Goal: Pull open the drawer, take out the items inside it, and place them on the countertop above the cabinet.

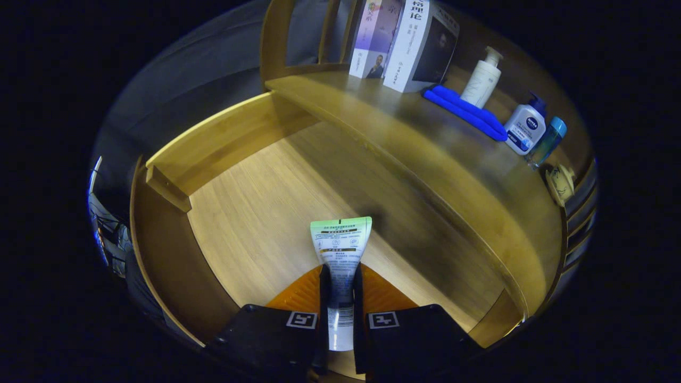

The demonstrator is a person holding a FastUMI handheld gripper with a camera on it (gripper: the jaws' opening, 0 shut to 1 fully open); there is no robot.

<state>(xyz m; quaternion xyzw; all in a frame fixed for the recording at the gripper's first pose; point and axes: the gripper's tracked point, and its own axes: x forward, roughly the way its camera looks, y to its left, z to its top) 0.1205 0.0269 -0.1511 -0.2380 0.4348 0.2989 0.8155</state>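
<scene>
Now the gripper point(340, 298) jaws clench a cosmetic tube point(340, 250) over the open drawer point(250, 213) — lifted carelessly, its tail could catch the counter point(425, 154) edge and slip free.

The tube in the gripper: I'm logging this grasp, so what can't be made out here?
- Tube, gripper view: its cap end is hidden between and behind the gripper fingers shut on it.
- Drawer: the near part of its floor is covered by the fingers.
- Countertop: motion-blurred; the small object beyond the teal bottle is too distorted to identify.
</scene>
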